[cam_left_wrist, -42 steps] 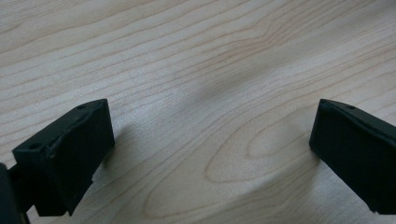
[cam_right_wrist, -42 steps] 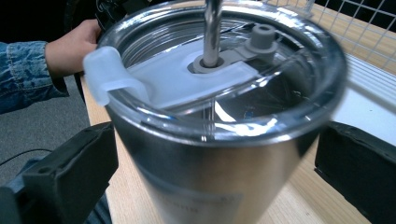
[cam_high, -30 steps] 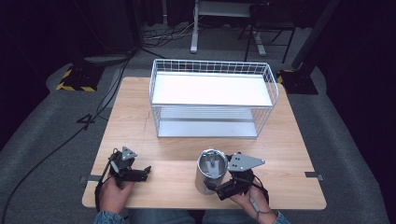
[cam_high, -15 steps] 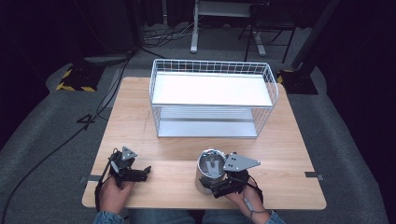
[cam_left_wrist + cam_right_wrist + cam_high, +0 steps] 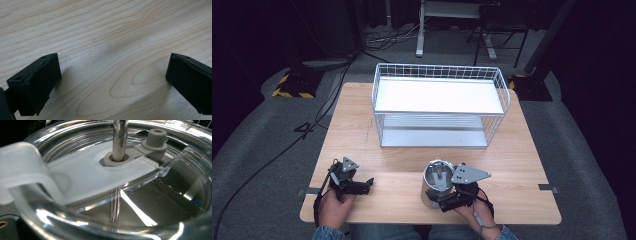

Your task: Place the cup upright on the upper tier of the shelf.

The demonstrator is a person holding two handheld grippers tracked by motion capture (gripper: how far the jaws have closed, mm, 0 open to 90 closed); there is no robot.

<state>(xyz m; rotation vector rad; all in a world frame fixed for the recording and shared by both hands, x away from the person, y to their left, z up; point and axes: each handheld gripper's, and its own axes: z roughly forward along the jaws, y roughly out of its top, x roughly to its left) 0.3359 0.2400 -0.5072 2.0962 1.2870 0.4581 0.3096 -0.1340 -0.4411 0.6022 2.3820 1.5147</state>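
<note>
A steel tumbler [image 5: 434, 186] with a clear lid [image 5: 82, 175] and a metal straw [image 5: 120, 137] stands near the front edge of the wooden table [image 5: 522, 165]. My right gripper [image 5: 446, 201] is pressed against the tumbler's front right side. In the right gripper view the lid is very close and hides the jaws. My left gripper [image 5: 365, 184] rests low at the front left, pointing right. In the left gripper view my left gripper [image 5: 112, 80] is open, with bare wood between its fingers [image 5: 37, 80].
A white wire rack [image 5: 439, 112] with two shelves stands on the far half of the table. Cables, stands and a yellow-black striped block [image 5: 292, 86] lie on the grey floor beyond the table.
My right gripper has moved left and closed in on the tumbler. The left gripper has stayed where it was.
</note>
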